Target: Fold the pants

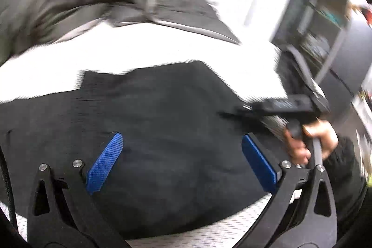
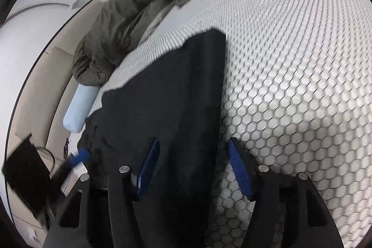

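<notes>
pants [image 1: 162, 131] flat on mattress [image 2: 290, 62] | left fingers [image 1: 104, 162] spread, empty | right fingers [image 2: 148, 169] released, empty

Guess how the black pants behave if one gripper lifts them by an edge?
Likely floppy: the black pants lie flat in soft folds on the honeycomb-patterned mattress, so the free end should sag. Probably light. The matte weave looks grippy against the blue pads, so slipping seems unlikely.
</notes>
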`<state>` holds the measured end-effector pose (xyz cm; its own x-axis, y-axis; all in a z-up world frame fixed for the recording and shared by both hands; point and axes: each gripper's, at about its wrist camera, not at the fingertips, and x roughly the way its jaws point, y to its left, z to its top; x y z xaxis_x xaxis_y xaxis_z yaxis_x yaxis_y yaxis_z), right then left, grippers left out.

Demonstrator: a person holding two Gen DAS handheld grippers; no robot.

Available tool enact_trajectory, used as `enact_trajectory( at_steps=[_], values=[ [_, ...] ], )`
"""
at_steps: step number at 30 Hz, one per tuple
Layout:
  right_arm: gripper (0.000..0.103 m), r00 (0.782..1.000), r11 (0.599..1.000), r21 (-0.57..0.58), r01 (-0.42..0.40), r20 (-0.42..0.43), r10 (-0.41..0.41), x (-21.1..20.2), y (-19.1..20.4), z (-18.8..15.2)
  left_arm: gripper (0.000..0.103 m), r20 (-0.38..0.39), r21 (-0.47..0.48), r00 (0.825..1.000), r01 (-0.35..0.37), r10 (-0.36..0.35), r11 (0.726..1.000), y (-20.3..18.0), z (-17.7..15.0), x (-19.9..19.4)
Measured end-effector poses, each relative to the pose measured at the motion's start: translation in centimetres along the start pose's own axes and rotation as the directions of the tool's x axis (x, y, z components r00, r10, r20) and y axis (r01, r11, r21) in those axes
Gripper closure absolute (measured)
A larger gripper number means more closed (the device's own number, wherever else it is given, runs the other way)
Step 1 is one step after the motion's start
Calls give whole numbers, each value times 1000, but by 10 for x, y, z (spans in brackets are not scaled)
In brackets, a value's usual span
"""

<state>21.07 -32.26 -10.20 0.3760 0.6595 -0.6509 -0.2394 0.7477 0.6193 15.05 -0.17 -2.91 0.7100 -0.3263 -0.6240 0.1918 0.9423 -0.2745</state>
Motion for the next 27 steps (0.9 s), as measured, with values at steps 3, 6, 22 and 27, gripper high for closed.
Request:
enact_trajectory(
  at_steps=[3,6,22,27],
  values=[
    [84,999,1000,-10,-23,-34,23,6,4,6,2,11,-135,1000,-22,24,991,46,8,-6],
    [96,999,998,-66,-18,-31,16,7,11,18,2,16,-224,999,-28,33,974,74,7,-12],
    [71,959,960,-163,230,207,-194,-54,46,16,8,-227,-38,951,-226,211,973,73,-12,43],
    [71,982,926,-326,190,85,-171,-9,83,-13,8,-208,-4,946,-254,248,967,65,-16,30]
  ],
)
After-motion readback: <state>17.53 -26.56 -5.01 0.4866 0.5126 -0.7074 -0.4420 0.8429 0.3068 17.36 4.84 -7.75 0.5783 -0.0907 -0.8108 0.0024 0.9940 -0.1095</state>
